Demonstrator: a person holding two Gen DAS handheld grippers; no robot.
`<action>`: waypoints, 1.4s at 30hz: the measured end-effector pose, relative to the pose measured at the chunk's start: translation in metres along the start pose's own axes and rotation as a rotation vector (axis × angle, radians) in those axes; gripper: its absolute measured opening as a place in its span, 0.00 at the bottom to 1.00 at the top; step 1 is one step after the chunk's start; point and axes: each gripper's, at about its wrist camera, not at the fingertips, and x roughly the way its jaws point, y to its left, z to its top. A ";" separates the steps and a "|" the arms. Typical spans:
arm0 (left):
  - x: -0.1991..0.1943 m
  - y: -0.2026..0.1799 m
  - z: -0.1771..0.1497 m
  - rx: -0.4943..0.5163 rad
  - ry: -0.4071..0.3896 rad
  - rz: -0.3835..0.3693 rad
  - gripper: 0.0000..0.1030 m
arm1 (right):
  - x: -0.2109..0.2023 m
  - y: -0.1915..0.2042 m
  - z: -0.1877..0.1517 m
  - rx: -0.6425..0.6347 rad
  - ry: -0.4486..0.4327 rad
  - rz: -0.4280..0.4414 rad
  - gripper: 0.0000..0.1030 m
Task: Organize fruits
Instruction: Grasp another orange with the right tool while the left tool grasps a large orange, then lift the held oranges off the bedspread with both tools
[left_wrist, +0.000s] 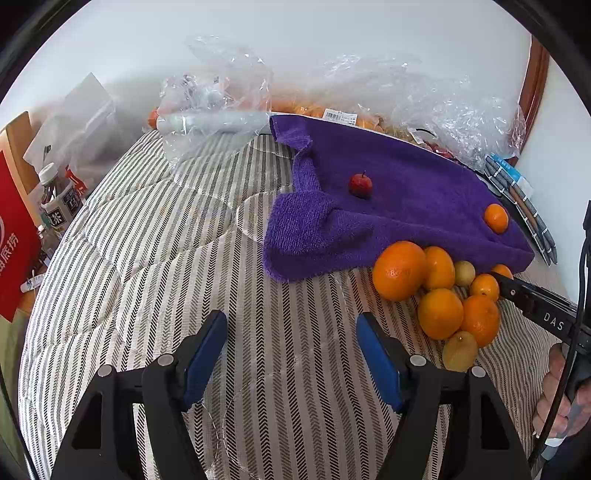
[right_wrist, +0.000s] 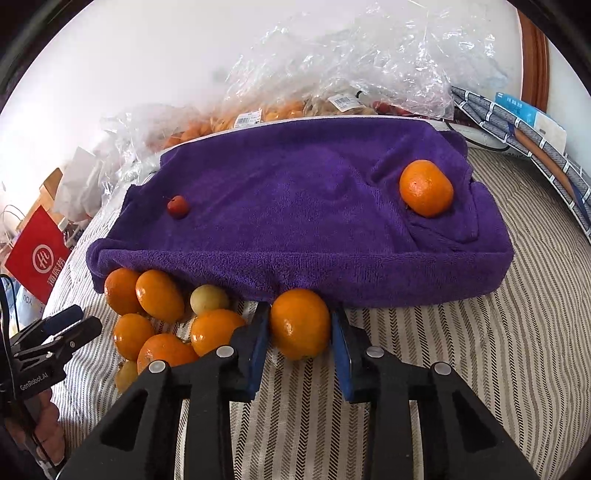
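Observation:
A purple towel (right_wrist: 295, 199) lies over a raised flat base on the striped bedding. On it rest a small red fruit (right_wrist: 178, 206) and a mandarin (right_wrist: 426, 188). My right gripper (right_wrist: 300, 314) is shut on an orange (right_wrist: 300, 325) at the towel's front edge, with a blue pad against each side. To its left is a pile of oranges (right_wrist: 159, 295) mixed with yellow-green fruits (right_wrist: 209, 298). In the left wrist view, my left gripper (left_wrist: 291, 321) stands open over bare bedding, left of the same pile (left_wrist: 399, 269). Nothing is between its pads.
Crinkled clear plastic bags (right_wrist: 332, 74) holding more fruit line the back by the white wall. A red bag (left_wrist: 14, 236) and a bottle (left_wrist: 55, 199) stand beyond the bed's left edge. Folded striped cloth (right_wrist: 532, 133) lies at the right. A hand (left_wrist: 557, 402) holds the right gripper's handle.

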 end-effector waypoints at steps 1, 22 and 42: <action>0.000 0.000 0.000 -0.002 0.000 -0.002 0.68 | -0.003 -0.001 -0.002 -0.006 -0.006 -0.013 0.31; 0.004 -0.040 0.020 0.015 -0.030 -0.138 0.64 | -0.043 -0.060 -0.023 0.008 -0.084 -0.130 0.31; 0.018 -0.048 0.025 0.000 -0.040 -0.230 0.33 | -0.037 -0.065 -0.022 0.051 -0.062 -0.083 0.31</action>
